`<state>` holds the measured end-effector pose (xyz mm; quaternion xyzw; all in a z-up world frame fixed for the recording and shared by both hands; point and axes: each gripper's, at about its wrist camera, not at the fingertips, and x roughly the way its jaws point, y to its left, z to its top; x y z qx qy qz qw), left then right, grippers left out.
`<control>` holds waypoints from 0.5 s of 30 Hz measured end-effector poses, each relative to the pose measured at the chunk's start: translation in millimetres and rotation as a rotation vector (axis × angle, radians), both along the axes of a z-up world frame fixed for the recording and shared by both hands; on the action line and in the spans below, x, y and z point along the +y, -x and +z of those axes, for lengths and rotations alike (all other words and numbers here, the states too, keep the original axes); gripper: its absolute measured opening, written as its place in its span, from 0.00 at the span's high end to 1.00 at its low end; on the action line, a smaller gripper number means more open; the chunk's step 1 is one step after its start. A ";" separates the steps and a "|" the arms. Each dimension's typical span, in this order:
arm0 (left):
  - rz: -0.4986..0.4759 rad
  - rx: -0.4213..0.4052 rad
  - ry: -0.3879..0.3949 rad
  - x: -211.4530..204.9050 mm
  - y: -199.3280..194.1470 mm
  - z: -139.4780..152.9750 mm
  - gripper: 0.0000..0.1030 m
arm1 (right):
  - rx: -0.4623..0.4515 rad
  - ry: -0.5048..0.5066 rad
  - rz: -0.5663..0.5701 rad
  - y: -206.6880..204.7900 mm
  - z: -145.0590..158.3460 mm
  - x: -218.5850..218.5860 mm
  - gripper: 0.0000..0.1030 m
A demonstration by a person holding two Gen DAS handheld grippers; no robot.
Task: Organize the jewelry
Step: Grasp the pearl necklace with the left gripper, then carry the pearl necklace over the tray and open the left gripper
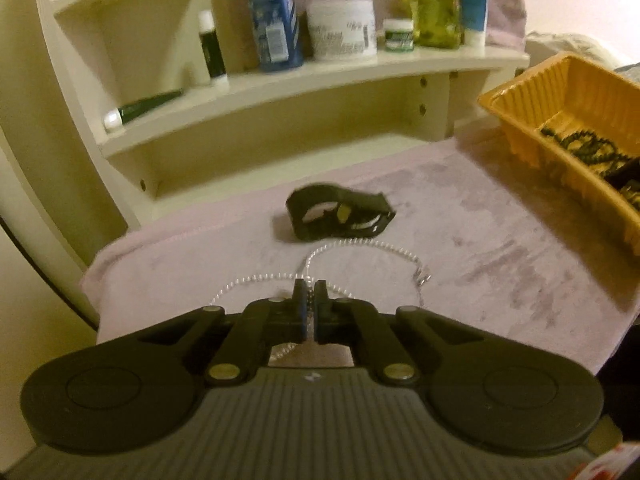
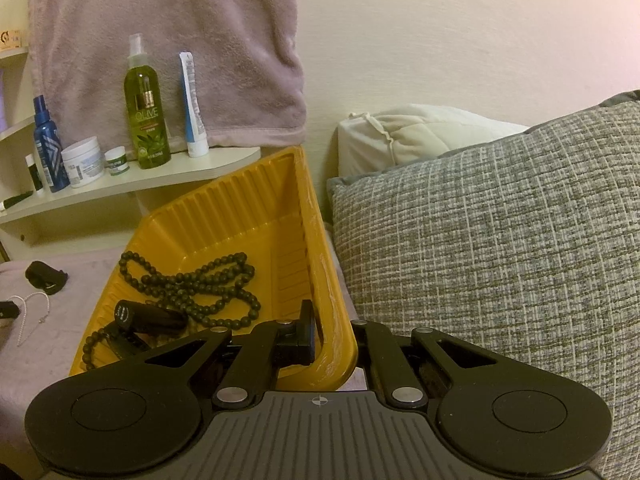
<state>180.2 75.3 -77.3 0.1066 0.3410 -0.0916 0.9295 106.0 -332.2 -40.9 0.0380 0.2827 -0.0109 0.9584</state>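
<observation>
The left gripper [image 1: 309,286] reaches down to a lilac towel [image 1: 460,248] spread over the worktop, its fingers [image 1: 298,292] pressed together on a thin silver chain [image 1: 360,245]. The chain loops out toward 1 o'clock from the fingertips and trails back beneath them, lying slack on the cloth; it appears pinched where it crosses between the pads, though blur there makes the contact hard to confirm.

Just past the chain at 12 o'clock sits a black clip-like piece [image 1: 340,216], not yet collected. At 2 o'clock stands the yellow tray [image 1: 516,120], the apparent destination for the jewelry.

The right gripper [image 2: 324,336] holds that tray by its near corner. Its fingers straddle the yellow wall [image 2: 332,308], one inside and one hidden behind it, closed on the rim, seemingly to steady or tip the tray so the pieces can be dropped in with one hand. Inside already lie a string of dark beads [image 2: 200,280] and a black cylindrical item [image 2: 148,316].

A shelf [image 1: 360,68] at 12 o'clock carries bottles and jars unrelated to the job, and a grey woven cushion [image 2: 500,260] presses against the tray's right side.

Judged from this layout, the sorting is partway done, with the chain next to be lifted toward the tray.
</observation>
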 end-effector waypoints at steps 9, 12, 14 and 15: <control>-0.059 -0.075 0.099 -7.7 5.6 67.9 0.98 | -0.003 -0.001 -0.001 -0.2 0.3 -0.2 0.95; -0.093 -0.101 0.121 -16.0 5.3 90.4 0.98 | -0.005 -0.002 -0.002 0.1 1.3 1.0 0.95; -0.112 -0.119 0.131 -21.9 5.1 104.1 0.98 | -0.006 -0.004 -0.001 0.4 1.9 1.1 0.95; -0.121 -0.130 0.130 -24.9 5.5 109.7 0.98 | -0.008 -0.005 0.000 0.6 2.2 1.3 0.95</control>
